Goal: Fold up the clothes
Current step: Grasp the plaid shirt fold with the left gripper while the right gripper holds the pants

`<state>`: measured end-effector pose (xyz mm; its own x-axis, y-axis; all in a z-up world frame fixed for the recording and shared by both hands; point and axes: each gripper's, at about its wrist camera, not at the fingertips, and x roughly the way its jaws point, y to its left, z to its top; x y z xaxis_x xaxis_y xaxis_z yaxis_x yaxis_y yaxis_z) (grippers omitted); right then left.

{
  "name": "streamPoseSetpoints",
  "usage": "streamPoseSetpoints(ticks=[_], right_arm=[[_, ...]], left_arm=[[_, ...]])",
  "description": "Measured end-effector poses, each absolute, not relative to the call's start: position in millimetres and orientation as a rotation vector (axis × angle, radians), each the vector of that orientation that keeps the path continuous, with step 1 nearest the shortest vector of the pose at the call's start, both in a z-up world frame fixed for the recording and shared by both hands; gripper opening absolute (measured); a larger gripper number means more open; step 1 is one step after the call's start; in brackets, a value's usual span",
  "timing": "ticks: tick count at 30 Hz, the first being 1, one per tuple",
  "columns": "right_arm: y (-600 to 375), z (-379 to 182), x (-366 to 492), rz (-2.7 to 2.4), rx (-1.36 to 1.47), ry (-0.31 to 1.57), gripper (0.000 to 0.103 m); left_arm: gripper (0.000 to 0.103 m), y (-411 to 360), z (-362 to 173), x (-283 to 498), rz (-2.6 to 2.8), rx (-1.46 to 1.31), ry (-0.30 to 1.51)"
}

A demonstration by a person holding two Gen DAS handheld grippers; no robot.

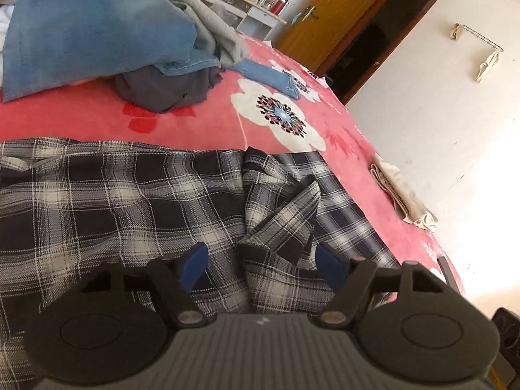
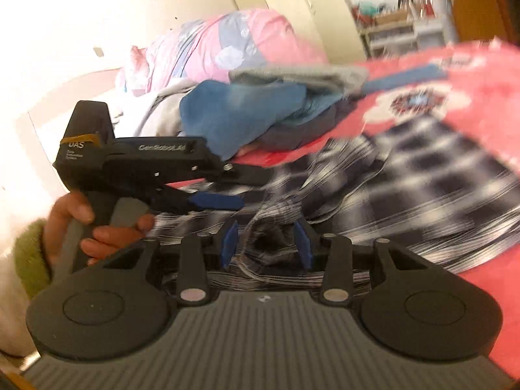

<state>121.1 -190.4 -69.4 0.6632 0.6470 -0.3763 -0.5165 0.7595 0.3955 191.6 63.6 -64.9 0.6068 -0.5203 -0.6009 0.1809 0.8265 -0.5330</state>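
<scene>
Left wrist view: a dark navy-and-white plaid woven shirt is seen spread across the near part of a red fleece blanket with white flower print. The left gripper is held low over it, jaws spread wide and released, with a raised, crumpled fold of the plaid cloth standing directly between the blue pads; nothing is pinched. The shirt's long axis is judged to run left to right across the view, with most of the cloth lying left of the jaws. Far left, a loose heap of blue, grey and charcoal garments is piled on the blanket. A folded cream cloth is seen at the right blanket edge. No containers are seen on the bed; a far white shelf unit holds small items too small to be named.

Right wrist view: heavy motion blur is noted. The right gripper is held over bunched plaid shirt, jaws parted with cloth between them; whether cloth is gripped cannot be told. The left gripper is seen just left and far, held by a hand in a green cuff. Both grippers sit at the same bunched patch, so neither is clearly nearer. The fold stage is not settled.
</scene>
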Motion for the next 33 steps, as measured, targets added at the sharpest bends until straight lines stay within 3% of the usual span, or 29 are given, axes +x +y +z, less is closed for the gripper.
streamPoseSetpoints(ticks=[12, 19, 24, 27, 29, 33], right_arm=[[-84, -74, 64, 0.921, -0.418, 0.304, 0.035], [-155, -50, 63, 0.904, -0.091, 0.389, 0.037], [-221, -33, 119, 0.660, 0.253, 0.480, 0.037], [-240, -32, 168, 0.589, 0.388, 0.561, 0.037], [-247, -36, 195, 0.563, 0.476, 0.631, 0.037], [-242, -45, 239, 0.510, 0.568, 0.738, 0.036]], left_arm=[[0.072, 94, -73, 167, -0.445, -0.527, 0.873], [0.053, 81, -72, 164, -0.461, -0.427, 0.845], [0.043, 79, -76, 161, -0.441, -0.424, 0.833], [0.031, 77, -78, 159, -0.429, -0.422, 0.826], [0.016, 76, -79, 158, -0.421, -0.421, 0.822], [0.008, 70, -75, 145, -0.401, -0.362, 0.755]])
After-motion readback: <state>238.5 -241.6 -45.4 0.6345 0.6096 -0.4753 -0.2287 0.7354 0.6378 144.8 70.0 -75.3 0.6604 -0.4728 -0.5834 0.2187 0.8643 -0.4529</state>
